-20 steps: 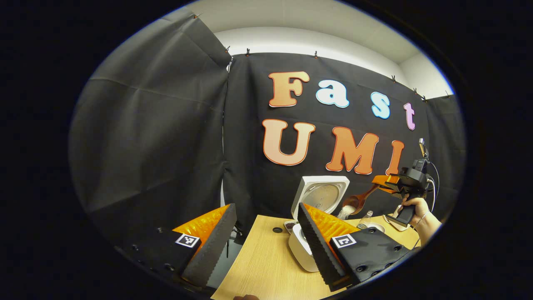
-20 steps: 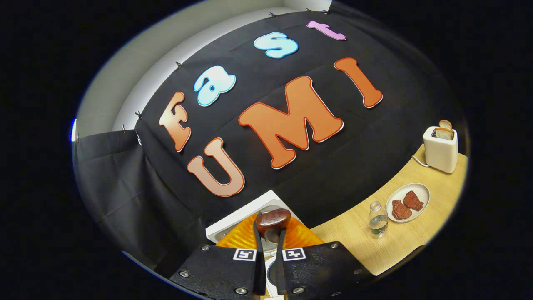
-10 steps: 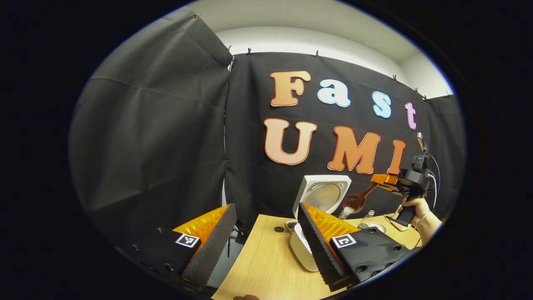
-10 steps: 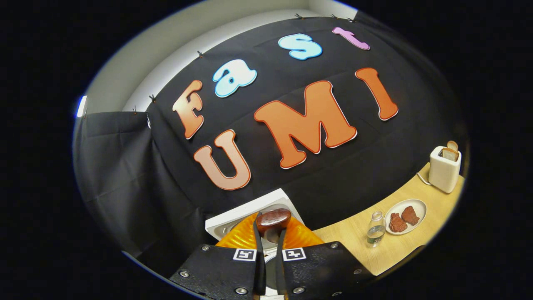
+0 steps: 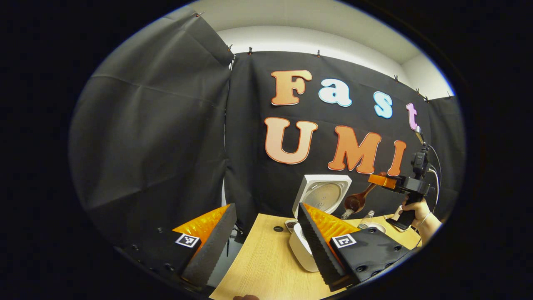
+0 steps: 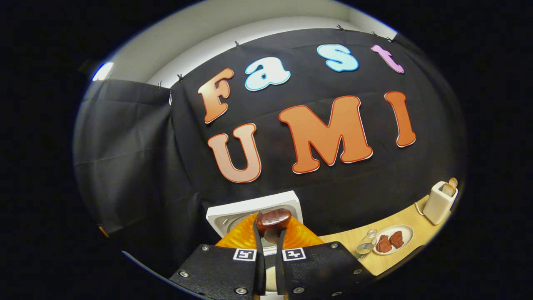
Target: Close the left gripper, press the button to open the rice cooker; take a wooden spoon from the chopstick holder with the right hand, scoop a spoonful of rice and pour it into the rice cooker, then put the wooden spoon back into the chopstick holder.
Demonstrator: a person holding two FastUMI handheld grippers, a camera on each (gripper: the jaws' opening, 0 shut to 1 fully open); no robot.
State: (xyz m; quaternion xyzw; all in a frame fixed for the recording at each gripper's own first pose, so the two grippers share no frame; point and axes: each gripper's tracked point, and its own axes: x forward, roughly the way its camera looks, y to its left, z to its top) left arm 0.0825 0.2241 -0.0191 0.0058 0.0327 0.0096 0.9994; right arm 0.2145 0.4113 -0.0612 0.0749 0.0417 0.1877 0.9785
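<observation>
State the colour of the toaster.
Cream-white toaster with toast in its slots, seen best in the right gripper view.

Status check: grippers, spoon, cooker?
Right gripper shut on brown wooden spoon, tipped over open white rice cooker. Left gripper open, idle. Nothing blocking.

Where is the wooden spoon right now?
In the left gripper view the wooden spoon sits right of centre, held by the right gripper, bowl tipped over the open rice cooker.

Staged kitchen booth, black cloth walls point(image 5: 158, 137), toaster point(image 6: 439, 203), wooden table point(image 5: 266, 262)
</observation>
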